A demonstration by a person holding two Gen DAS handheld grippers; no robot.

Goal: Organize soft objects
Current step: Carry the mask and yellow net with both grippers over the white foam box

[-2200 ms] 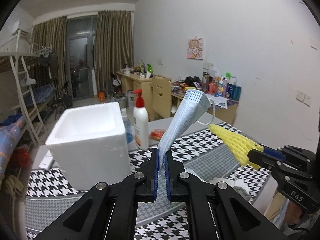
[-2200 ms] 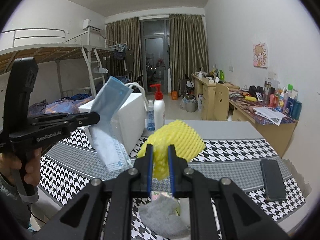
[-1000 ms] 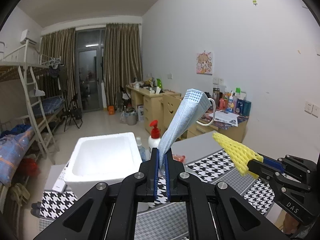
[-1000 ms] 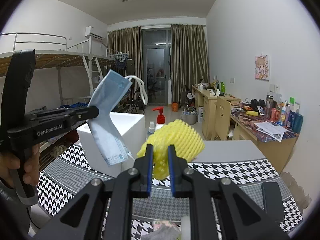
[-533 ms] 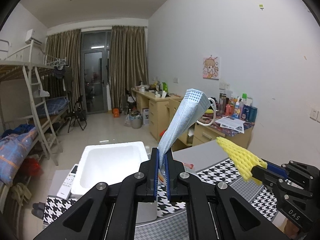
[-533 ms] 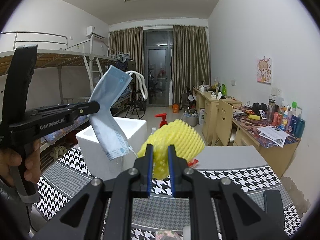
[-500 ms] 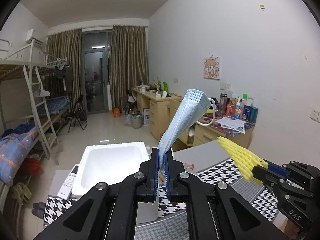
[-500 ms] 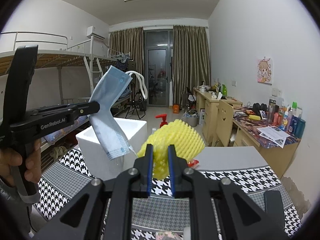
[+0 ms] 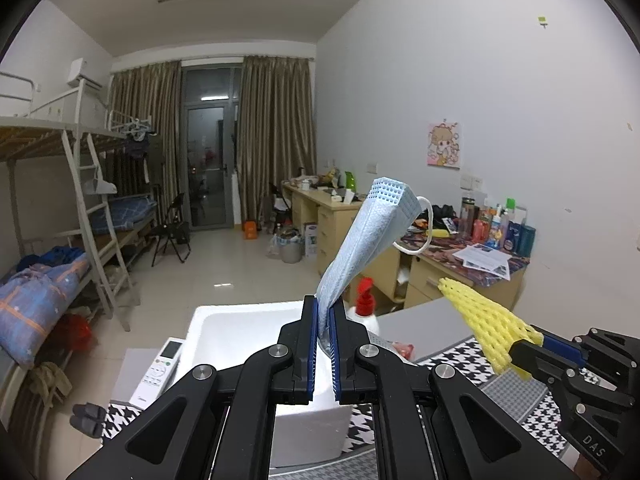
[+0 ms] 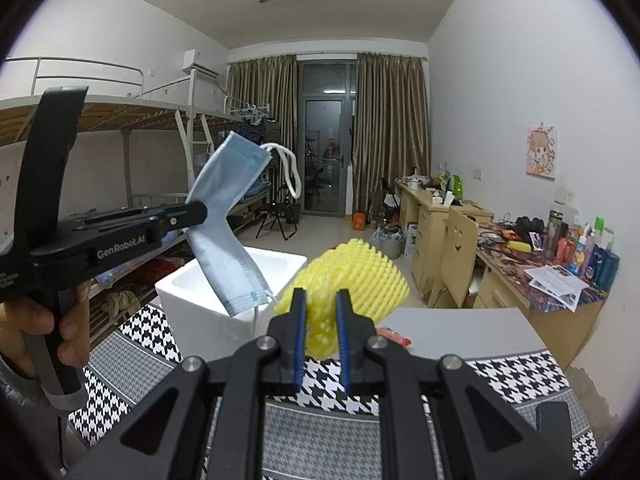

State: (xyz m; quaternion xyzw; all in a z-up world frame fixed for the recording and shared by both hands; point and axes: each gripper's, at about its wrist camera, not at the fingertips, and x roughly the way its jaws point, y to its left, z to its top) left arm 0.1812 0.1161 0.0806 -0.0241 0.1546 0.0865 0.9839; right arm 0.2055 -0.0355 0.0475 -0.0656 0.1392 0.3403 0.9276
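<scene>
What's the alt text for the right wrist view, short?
The right gripper is shut on a yellow foam fruit net, held above a houndstooth tablecloth. To its left, the left gripper clamps a blue face mask over an open white foam box, dorm room behind.

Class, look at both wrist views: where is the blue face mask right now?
The blue face mask is pinched in the left claw, held in the air above the open white foam box, left of the yellow foam net in the right wrist view.
</scene>
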